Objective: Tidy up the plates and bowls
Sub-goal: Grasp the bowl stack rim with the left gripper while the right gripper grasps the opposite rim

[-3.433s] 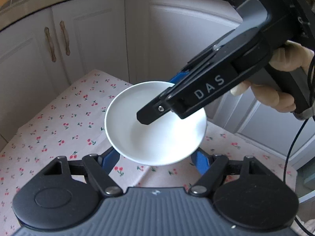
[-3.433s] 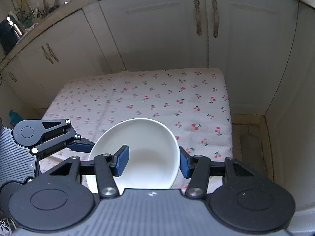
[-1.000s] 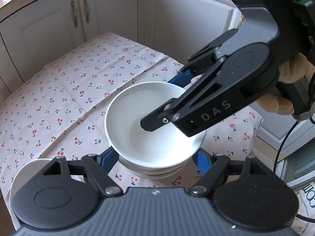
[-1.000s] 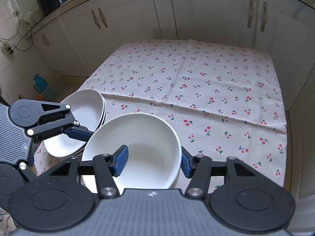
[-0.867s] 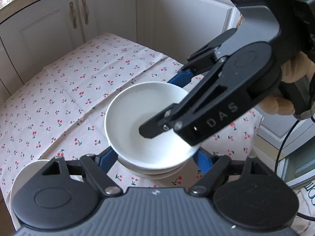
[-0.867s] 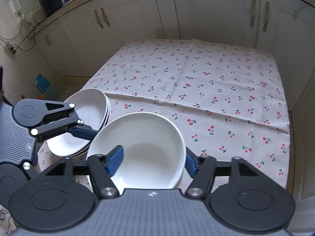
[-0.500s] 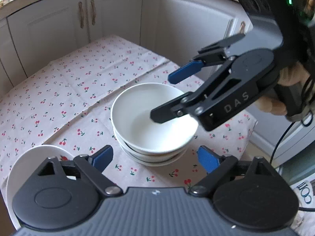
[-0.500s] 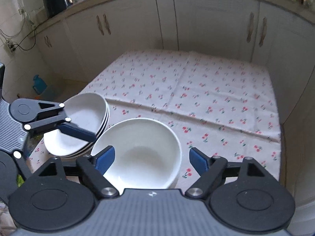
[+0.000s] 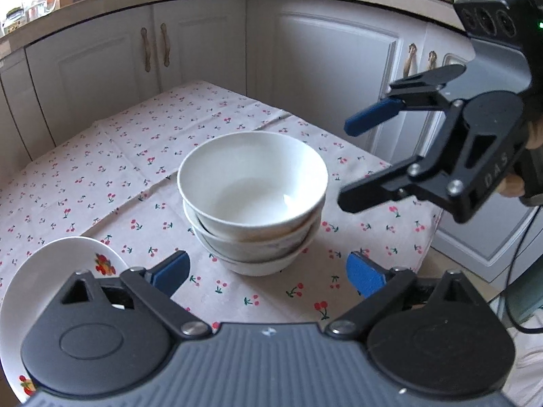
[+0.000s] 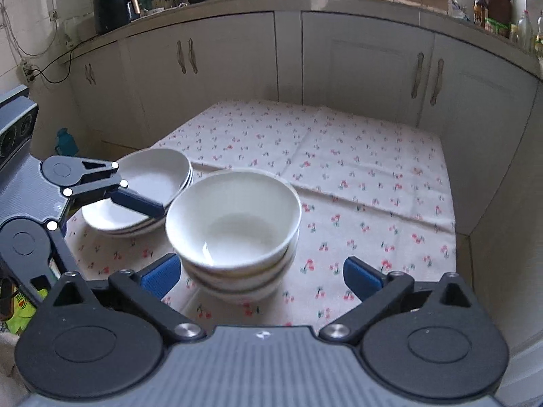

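Observation:
A stack of three white bowls stands on the cherry-print tablecloth; it also shows in the right wrist view. A stack of white plates lies to its left; a plate with a fruit print shows at the lower left of the left wrist view. My left gripper is open and empty, just in front of the bowls. My right gripper is open and empty, also drawn back from the bowls; in the left wrist view it hangs right of the stack.
White kitchen cabinets surround the table on all sides. A countertop with a dark appliance and bottles runs along the back. The table's right edge drops to the floor.
The top bowl was set onto the bowl stack and released. Both grippers opened and pulled back and up from the bowls.

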{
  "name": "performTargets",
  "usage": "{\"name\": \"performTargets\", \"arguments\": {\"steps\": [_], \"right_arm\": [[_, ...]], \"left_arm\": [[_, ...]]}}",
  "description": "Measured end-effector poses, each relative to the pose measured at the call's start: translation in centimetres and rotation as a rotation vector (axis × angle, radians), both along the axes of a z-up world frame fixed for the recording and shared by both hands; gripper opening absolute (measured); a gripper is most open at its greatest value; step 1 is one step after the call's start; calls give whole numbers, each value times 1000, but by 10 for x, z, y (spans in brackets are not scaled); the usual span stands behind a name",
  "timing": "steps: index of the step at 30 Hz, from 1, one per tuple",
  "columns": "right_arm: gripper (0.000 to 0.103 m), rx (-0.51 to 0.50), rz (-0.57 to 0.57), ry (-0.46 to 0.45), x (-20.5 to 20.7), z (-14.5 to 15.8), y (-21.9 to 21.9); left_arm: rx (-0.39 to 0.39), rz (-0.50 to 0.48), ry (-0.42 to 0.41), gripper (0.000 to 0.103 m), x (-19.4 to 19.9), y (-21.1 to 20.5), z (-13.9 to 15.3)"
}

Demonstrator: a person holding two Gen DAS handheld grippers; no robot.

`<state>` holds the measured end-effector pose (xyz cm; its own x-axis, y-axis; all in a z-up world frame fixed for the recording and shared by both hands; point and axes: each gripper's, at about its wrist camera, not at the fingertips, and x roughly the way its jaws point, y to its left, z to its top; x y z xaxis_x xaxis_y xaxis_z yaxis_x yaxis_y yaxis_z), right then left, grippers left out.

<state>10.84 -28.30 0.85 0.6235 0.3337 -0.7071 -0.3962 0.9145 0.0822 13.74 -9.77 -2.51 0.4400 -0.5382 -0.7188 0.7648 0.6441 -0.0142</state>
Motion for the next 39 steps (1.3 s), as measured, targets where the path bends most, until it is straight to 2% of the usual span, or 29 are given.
{"name": "performTargets", "arguments": {"steps": [6,14,19,27,30,33,39], "right_arm": [[103,-65,17,44,-8,-22,-1],[103,-122,87,86,0,-54,-4],[103,-114,162,92,11,-68,-5],[99,-102,248,84,34,-76,-6],[99,-136,271,80,37,-82,-1],[103,-152,292,73,36,-86,2],[103,-169,312,92,40,-84,4]], "left_arm": [[24,27,6,98,-6,-5,-13],[85,-18,18,98,6,-17,-24],[115,-52,48,98,20,-21,-33],[165,-92,87,98,38,-24,-42],[185,-107,94,98,43,-25,-47],[196,-128,96,98,46,-26,-49],[178,-152,109,94,55,-25,-48]]}}
